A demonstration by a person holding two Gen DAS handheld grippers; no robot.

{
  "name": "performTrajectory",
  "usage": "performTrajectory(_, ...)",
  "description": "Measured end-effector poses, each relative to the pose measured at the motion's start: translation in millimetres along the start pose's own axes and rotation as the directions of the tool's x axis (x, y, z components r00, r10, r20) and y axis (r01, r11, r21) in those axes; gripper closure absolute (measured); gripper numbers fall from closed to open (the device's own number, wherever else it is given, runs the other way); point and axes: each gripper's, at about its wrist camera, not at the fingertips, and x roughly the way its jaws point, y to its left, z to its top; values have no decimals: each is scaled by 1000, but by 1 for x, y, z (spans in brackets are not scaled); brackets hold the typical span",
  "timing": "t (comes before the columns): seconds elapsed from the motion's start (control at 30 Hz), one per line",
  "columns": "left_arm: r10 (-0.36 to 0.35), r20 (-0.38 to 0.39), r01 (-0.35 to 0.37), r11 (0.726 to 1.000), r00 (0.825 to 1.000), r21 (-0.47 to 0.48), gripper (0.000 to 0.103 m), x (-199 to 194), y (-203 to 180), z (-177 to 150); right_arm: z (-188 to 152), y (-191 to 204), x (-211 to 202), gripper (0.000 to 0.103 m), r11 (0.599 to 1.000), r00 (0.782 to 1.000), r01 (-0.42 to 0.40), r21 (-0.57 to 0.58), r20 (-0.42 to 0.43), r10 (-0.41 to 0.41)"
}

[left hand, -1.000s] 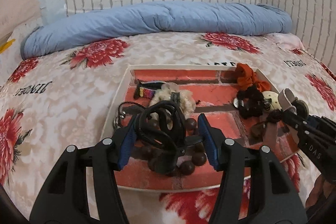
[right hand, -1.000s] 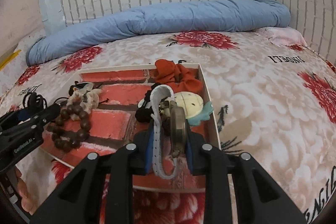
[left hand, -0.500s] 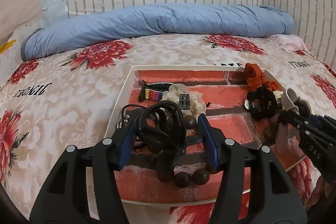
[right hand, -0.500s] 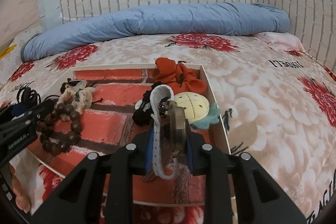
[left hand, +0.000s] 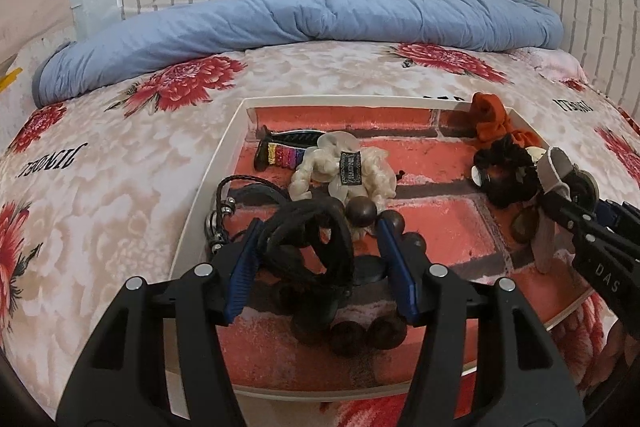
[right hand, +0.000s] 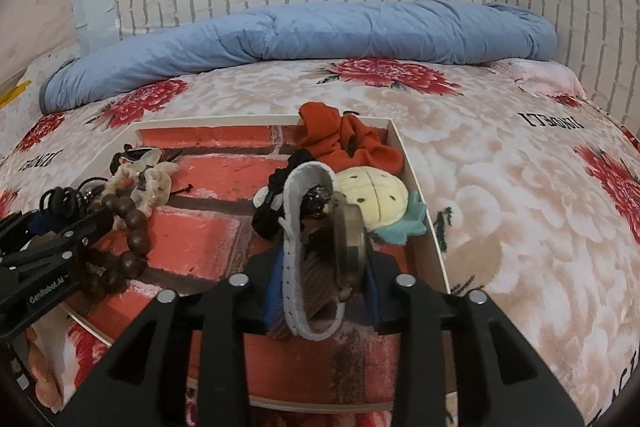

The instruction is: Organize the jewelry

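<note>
A shallow white tray (left hand: 208, 187) with a red brick print lies on the bed; it also shows in the right wrist view (right hand: 416, 187). My left gripper (left hand: 316, 267) is shut on a black band bracelet (left hand: 312, 247) above the tray's near left part, over a brown bead bracelet (left hand: 362, 213). My right gripper (right hand: 320, 267) is shut on a wristwatch (right hand: 352, 243) with a white-edged strap, above the tray's near right part. In the tray lie a cream scrunchie (left hand: 344, 171), a black scrunchie (left hand: 504, 175), an orange scrunchie (right hand: 344, 143) and a yellow plush clip (right hand: 374, 197).
The tray rests on a floral bedspread (right hand: 500, 187). A rolled blue duvet (left hand: 312, 15) lies along the brick-pattern wall behind. A rainbow-striped band (left hand: 282, 155) and a black cord bracelet (left hand: 224, 203) lie at the tray's left.
Both grippers have drawn back and risen slightly, so the tray sits farther ahead in both views. Both grips are unchanged.
</note>
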Motion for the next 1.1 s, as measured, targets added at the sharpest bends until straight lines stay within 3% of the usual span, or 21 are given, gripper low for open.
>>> performTrajectory(0.07, 1, 1, -1, 1000, 1000, 4, 42, 0, -1, 0, -1, -1, 0, 57, 1000, 1000, -11, 5, -15, 12)
performTrajectory(0.3, 1, 35, -1, 1000, 999, 3, 30, -16, 0, -1, -3, -9, -10, 50, 999, 999, -30, 30, -30, 31)
performTrajectory(0.47, 23, 40, -22, 1000, 999, -8, 17, -38, 2, -7, -3, -17, -32, 25, 998, 999, -49, 37, 6, 49)
performTrajectory(0.53, 32, 47, -32, 999, 998, -11, 13, -51, 4, -9, -1, -19, -44, 24, 998, 998, -58, 36, 26, 57)
performTrajectory(0.67, 61, 86, -59, 998, 994, -25, 5, -89, 10, -19, -1, -20, -70, 9, 995, 994, -91, 28, 67, 89)
performTrajectory(1.1, 136, 167, -119, 987, 977, -107, 5, -191, 15, -85, -58, -26, -156, 4, 994, 987, -93, -55, 130, 100)
